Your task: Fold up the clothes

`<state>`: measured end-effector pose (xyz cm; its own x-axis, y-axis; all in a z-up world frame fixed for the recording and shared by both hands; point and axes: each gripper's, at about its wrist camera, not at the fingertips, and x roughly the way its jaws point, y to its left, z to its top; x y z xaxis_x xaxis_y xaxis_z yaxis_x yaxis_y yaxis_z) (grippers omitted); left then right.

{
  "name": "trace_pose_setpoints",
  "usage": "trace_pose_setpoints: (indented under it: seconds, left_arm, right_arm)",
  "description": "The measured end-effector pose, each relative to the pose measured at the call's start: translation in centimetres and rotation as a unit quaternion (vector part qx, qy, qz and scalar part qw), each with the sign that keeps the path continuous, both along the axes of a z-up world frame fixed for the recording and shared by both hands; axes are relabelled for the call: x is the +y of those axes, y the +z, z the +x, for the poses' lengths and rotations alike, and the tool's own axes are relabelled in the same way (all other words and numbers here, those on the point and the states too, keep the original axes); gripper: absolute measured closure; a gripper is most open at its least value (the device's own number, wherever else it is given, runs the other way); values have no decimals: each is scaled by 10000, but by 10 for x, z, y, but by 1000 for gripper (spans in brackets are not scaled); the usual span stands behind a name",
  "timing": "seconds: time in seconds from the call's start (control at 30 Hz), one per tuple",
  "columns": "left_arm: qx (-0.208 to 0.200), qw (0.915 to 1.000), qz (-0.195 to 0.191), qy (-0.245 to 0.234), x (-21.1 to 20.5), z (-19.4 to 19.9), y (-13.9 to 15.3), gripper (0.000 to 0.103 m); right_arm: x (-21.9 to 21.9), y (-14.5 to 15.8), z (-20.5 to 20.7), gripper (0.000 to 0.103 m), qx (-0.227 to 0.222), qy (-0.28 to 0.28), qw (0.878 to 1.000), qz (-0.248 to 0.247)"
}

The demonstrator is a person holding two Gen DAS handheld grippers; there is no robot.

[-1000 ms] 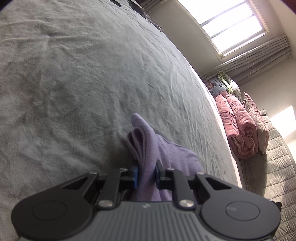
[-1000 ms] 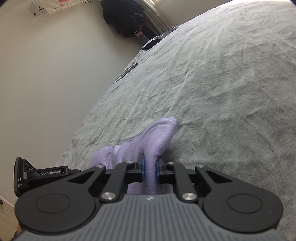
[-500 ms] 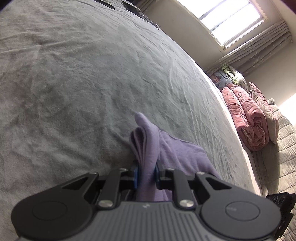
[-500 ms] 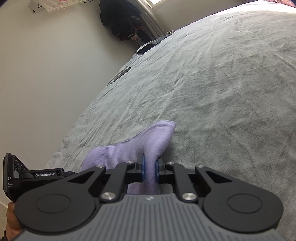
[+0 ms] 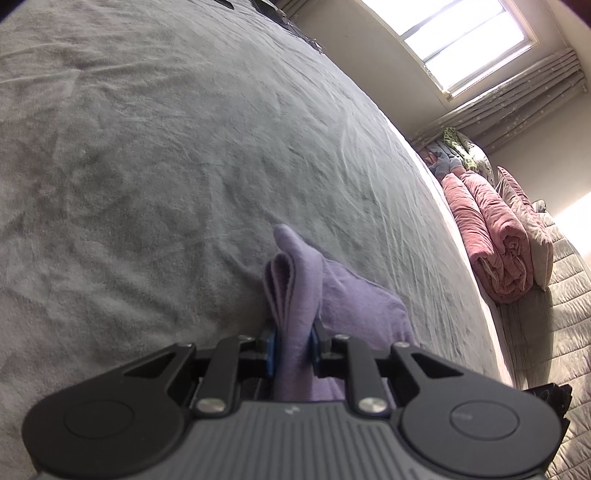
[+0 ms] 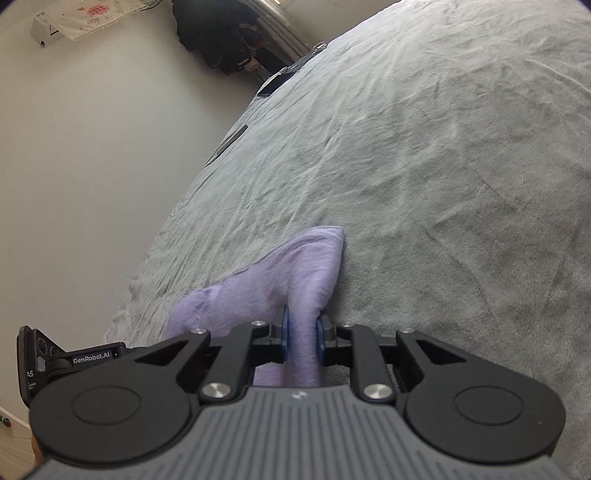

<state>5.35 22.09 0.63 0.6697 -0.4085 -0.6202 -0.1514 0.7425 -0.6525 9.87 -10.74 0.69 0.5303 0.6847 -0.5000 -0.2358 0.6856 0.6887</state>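
Since a second ago, more of the lavender cloth (image 5: pixel 343 299) has spread out to the right of my left gripper (image 5: pixel 293 347), and the far window has slid toward the upper right corner of that view. Both pairs of fingers are pinched narrow on the same purple fabric: my left pair grips a doubled fold that stands up ahead of the blue pads (image 5: pixel 271 350), while my right gripper (image 6: pixel 302 341) clamps a corner that rises just ahead of its fingers, the rest trailing off to their left. Ahead of both grippers lies the grey bed (image 5: pixel 166 155), its cover wrinkled. How much cloth hangs below is hidden behind the gripper bodies in both views. To the left of my right fingers, the other gripper's camera housing (image 6: pixel 74 360) shows the label "GenRobot.AI"; below it, the letters "AS" are cut off. Far ahead and left on the wall hangs a white banner (image 6: pixel 92 18) with red marks too small to read. Right of my left fingers, a rolled pink quilt (image 5: pixel 495 236) lies beyond the bed's edge.
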Motion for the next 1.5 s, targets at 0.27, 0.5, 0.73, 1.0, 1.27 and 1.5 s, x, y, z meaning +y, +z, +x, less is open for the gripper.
trace_pose_setpoints:
  seconds: [0.27,0.5,0.73,1.0,1.27,1.5]
  left_arm:
    - [58,9998,-176,57,3,1,-5,82]
    - [65,9996,-263,58,4,2,-6,82]
    - [64,9993,-358,78,4,4,-8,82]
    - [51,9983,-582,88,8,4,-11,80]
    - [126,9959,-888,137,14,-2,-14,78]
    - [147,9957,-908,62,12,-13,-13,77]
  right_arm:
    - [-4,-5,17,82,282,73,9989,354]
    - [-4,-5,27,80,344,159,9981,483]
    - [3,3,40,78,126,109,9994,308]
    - [-3,0,31,76,5,129,9994,311]
    - [-22,1,-1,65,114,289,9988,374]
    - [-29,4,-28,65,122,502,9982,306]
